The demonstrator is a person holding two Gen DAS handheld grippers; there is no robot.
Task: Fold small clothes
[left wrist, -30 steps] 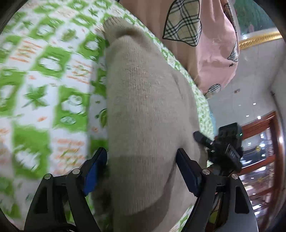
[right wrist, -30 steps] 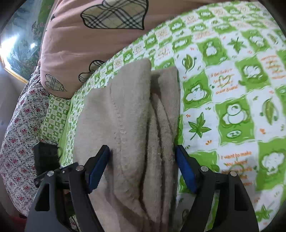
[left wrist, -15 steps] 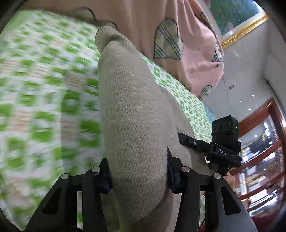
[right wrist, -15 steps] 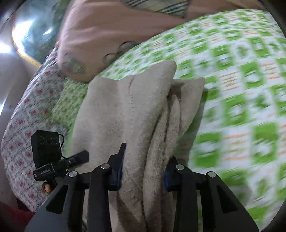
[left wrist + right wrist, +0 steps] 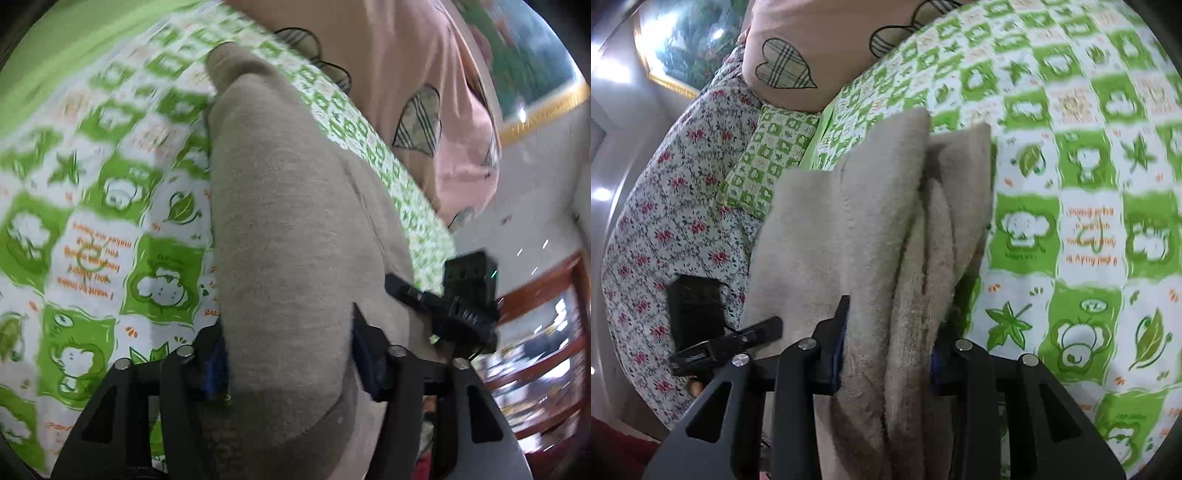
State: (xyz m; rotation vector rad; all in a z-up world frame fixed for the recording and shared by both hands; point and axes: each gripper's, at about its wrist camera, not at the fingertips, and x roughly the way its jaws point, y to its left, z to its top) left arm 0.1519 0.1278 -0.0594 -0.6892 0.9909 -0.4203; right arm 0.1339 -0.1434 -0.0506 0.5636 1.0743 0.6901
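Note:
A folded beige knit garment (image 5: 280, 229) runs away from me over the green and white bedsheet (image 5: 110, 229). My left gripper (image 5: 290, 354) has a thick rounded fold of it between its blue pads, which press on the fabric while the jaws are opening. In the right wrist view the same garment (image 5: 879, 221) shows several stacked fuzzy layers. My right gripper (image 5: 888, 350) squeezes that stack between its pads, its jaws opening slightly. Each view shows the other gripper's black camera unit (image 5: 469, 295) (image 5: 698, 310) at the garment's far side.
A pink quilt with plaid hearts (image 5: 424, 92) (image 5: 812, 44) lies along the bed's far edge. A floral cover (image 5: 665, 206) and a small green checked pillow (image 5: 768, 155) sit to the left. A wooden cabinet (image 5: 546, 332) stands beyond the bed.
Both grippers went from standing wide around the garment to clamped on its folds. They have carried it sideways across the bed, and the sheet pattern has slid past beneath.

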